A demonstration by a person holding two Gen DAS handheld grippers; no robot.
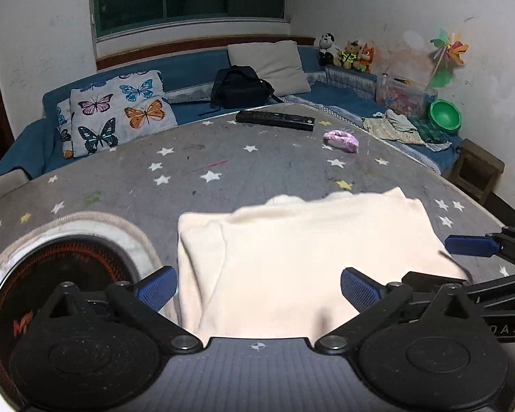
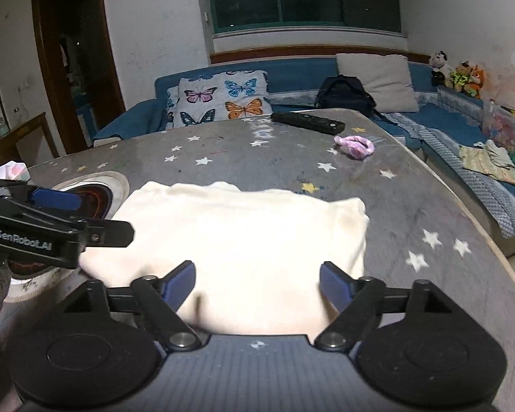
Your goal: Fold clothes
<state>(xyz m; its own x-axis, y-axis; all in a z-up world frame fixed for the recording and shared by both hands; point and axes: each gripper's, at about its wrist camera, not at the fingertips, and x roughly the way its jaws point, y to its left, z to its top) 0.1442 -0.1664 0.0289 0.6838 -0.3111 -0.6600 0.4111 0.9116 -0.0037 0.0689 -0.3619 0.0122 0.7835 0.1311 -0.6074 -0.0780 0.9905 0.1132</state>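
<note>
A cream garment lies folded into a flat rectangle on the grey star-patterned table. My left gripper hovers over its near edge, jaws wide open, and the blue pads touch no cloth. A blue finger of the right gripper shows at the garment's right side. In the right wrist view the same garment lies ahead of my right gripper, which is also open and holds nothing. One finger of the left gripper reaches in from the left.
A round cooktop is set into the table left of the garment. A black remote and a small pink cloth lie at the far side. Beyond is a blue sofa with a butterfly pillow, a backpack and loose clothes.
</note>
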